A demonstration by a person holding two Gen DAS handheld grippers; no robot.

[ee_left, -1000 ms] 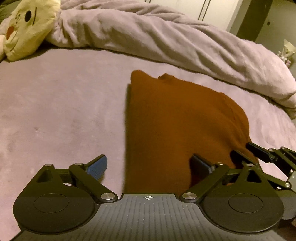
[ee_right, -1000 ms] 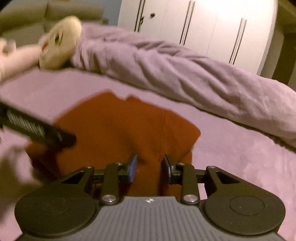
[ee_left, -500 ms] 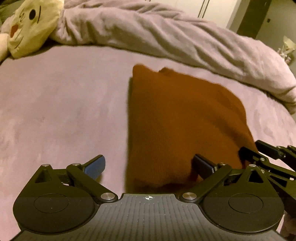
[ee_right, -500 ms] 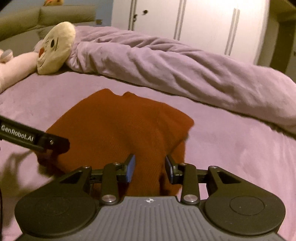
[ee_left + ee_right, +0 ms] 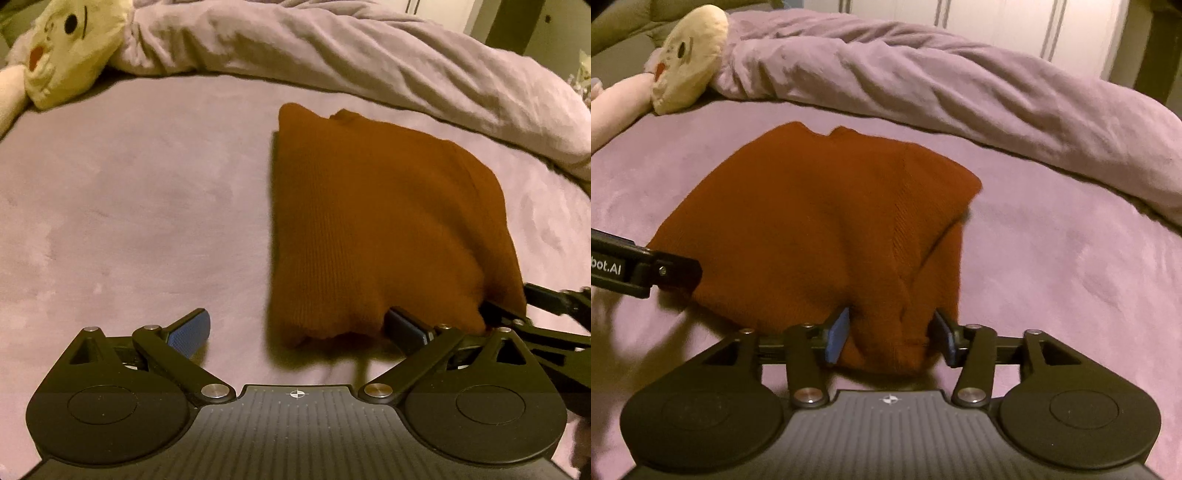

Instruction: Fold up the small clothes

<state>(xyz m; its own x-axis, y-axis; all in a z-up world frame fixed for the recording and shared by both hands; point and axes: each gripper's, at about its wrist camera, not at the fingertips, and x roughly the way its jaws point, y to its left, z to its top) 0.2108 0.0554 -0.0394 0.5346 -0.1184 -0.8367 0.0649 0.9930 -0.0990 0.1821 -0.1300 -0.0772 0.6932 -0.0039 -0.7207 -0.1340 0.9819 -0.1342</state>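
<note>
- Left gripper [image 5: 297,328] points down at the bed [image 5: 129,221], jaws wide open around the brown garment's [image 5: 369,221] near edge.
- Right gripper [image 5: 892,334] jaws are opening, the garment's hem between them, perhaps touching.
- Open bed lies at left of the frame.

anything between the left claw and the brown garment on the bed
Nothing visible. The left claw stands wide open right at the near edge of the brown garment, with only bare purple bedspread around it. The right claw, its jaws opening, has the garment's other near corner between its fingers.
</note>
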